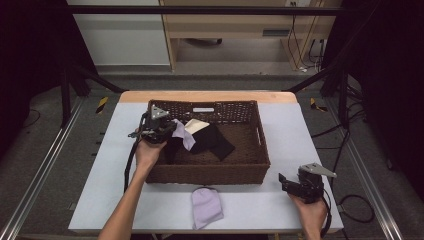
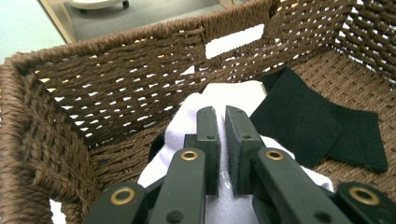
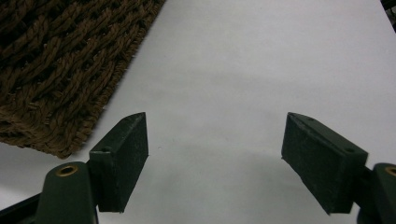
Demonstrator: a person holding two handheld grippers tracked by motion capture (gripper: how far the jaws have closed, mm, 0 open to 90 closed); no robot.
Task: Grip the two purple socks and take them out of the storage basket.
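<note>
1. A white table (image 1: 260,200) is spread under both grippers, and the woven basket (image 1: 210,172) sits on it, its near wall just below the left gripper (image 1: 161,126) and well to the left of the right gripper (image 1: 296,186)
2. Black cloths (image 2: 308,123) lie on the basket floor, ahead and to the right of the left jaws
3. A pale lilac cloth (image 2: 187,130) is pinched between the nearly shut left jaws, inside the basket's left end; it is judged light, soft and limp, so a gathered fold, not a loose edge, is best gripped
4. A second lilac cloth (image 1: 206,207) lies flat outside the basket, between the two grippers
5. The right jaws are held wide apart over bare table, with nothing between them
</note>
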